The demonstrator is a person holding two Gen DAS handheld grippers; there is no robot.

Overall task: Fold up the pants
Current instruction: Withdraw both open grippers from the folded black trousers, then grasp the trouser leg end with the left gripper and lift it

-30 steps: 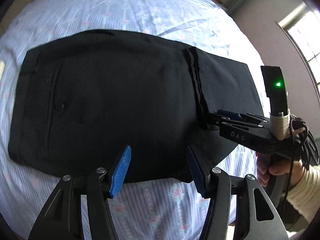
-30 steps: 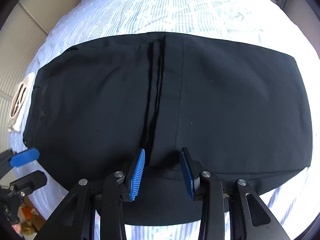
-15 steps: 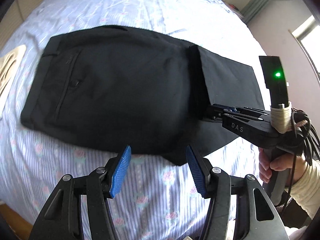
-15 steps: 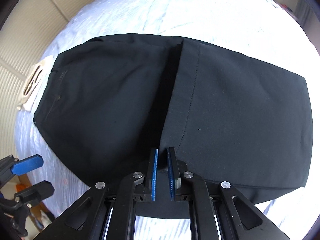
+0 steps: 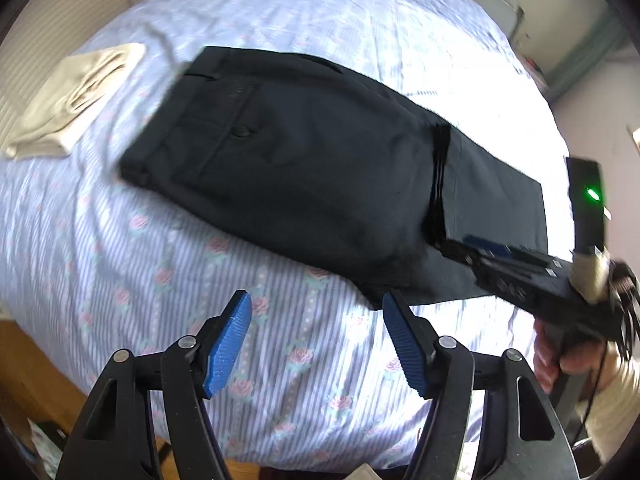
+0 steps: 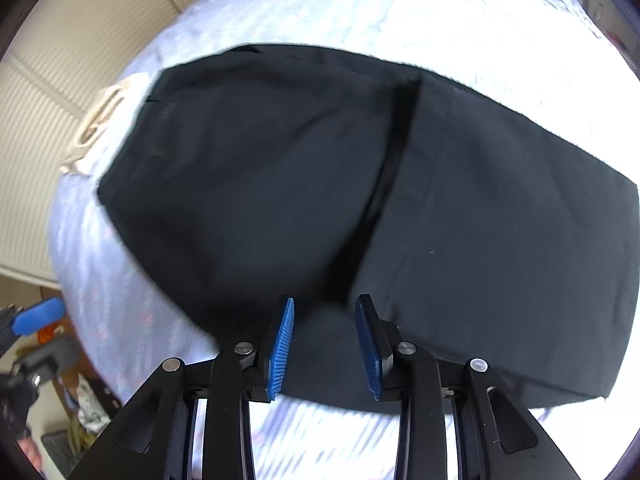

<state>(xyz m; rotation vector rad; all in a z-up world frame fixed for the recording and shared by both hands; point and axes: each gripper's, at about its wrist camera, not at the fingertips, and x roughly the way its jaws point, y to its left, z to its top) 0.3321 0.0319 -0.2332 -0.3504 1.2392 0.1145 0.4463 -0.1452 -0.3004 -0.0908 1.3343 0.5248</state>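
Observation:
Black pants [image 5: 320, 168] lie folded on the bed, waistband and back pocket at the left, hem ends across the middle [image 5: 440, 184]. My left gripper [image 5: 317, 300] hovers over bare sheet short of the pants' near edge, its jaws opening with nothing between them. In the right wrist view the pants [image 6: 260, 200] fill the middle. My right gripper [image 6: 326, 302] is above their near edge at the hem line, its jaws opening, the pads clear of the cloth. The right gripper [image 5: 460, 242] also shows at the right of the left wrist view, held by a hand [image 5: 560, 360].
The bed has a striped, rose-printed sheet [image 5: 160, 280]. A folded beige cloth [image 5: 72, 96] lies left of the pants, also in the right wrist view [image 6: 100, 116]. The bed's near edge and wooden floor [image 5: 24, 360] are at lower left. Clutter sits on the floor [image 6: 80, 408].
My right gripper closed on the pants' near edge, then let go and opened. My left gripper drew back and up from the pants and opened wider. Both views rolled.

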